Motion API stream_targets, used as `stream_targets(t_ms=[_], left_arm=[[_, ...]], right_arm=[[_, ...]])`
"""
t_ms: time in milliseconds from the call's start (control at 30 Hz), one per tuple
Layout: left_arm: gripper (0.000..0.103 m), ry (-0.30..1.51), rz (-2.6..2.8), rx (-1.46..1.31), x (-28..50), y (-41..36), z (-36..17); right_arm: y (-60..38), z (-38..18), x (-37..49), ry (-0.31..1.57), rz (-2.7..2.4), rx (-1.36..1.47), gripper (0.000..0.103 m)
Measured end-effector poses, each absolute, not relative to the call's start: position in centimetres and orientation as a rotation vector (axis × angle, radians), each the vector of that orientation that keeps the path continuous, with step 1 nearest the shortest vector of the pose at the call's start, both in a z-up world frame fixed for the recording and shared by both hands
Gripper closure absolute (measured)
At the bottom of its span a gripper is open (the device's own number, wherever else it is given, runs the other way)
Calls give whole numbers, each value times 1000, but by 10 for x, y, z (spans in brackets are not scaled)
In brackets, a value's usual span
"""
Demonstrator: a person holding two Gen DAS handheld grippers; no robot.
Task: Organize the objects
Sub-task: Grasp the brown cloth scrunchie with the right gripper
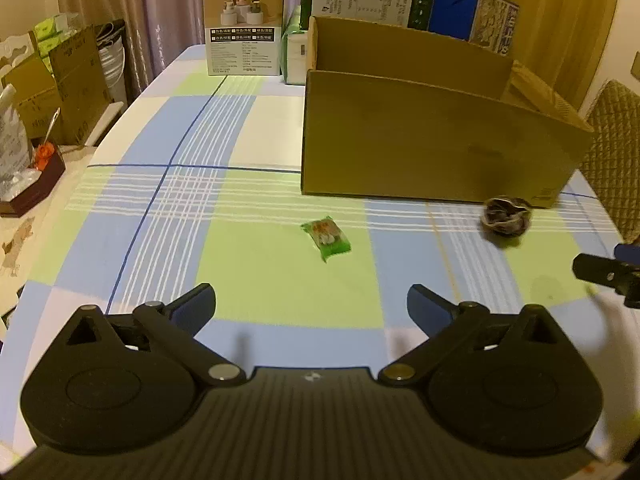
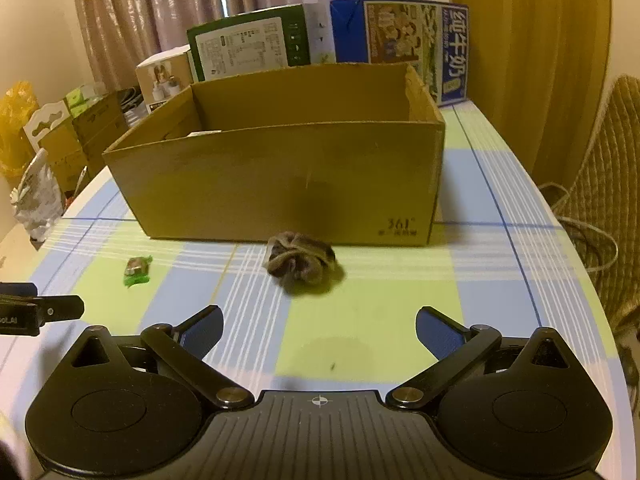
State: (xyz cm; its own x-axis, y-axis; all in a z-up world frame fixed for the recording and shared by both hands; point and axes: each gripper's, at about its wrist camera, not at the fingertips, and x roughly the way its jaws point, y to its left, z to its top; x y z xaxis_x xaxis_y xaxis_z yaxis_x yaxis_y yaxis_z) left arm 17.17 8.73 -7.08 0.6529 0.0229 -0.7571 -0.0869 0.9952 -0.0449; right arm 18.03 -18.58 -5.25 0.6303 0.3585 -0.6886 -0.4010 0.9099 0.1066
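A: Where are the loose things?

B: A green snack packet (image 1: 326, 238) lies flat on the checked tabletop (image 1: 256, 276), straight ahead of the left tongs (image 1: 310, 306). A brown fabric scrunchie (image 2: 300, 261) sits just ahead of the right tongs (image 2: 319, 326), near the front wall of the open cardboard box (image 2: 280, 184), though I cannot tell if it touches.

A: And the tongs?

B: Both pairs gape wide and hold nothing.

A: How would you go about it?

B: I'd judge the box is where they belong. The scrunchie is soft, so come down over its middle and pinch deep. The packet is thin and probably slippery; straddle its narrow width, press to the cloth, then close. Lift each well clear of the box's front wall before letting go inside.
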Motion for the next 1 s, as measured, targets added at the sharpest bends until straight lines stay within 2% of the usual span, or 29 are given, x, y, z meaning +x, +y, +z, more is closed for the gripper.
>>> stream_targets(t_ms=[67,200,467,633,767,933,1000], left_arm=[[6,853,65,-80,179,87,-76],[11,834,79,-91,193,83,-86],[21,836,69,-88,214,72,-102],[21,841,60,-85,223,71,-110],[21,847,58,-83,227,71,-114],[21,843,52,-68,230,69,-118],[21,843,50,-75,231,69,-119]], right_arm=[[-183,-56,187,761,444,-73,4],[-177,-65,201,735,484,-102,17],[-153,-84,223,682,558,-256,28],[-141,-98,234,668,624,-348,33],[-135,-110,239,668,655,-408,47],[-130,-115,241,653,665,-449,56],[-128,-116,241,651,666,-462,62]])
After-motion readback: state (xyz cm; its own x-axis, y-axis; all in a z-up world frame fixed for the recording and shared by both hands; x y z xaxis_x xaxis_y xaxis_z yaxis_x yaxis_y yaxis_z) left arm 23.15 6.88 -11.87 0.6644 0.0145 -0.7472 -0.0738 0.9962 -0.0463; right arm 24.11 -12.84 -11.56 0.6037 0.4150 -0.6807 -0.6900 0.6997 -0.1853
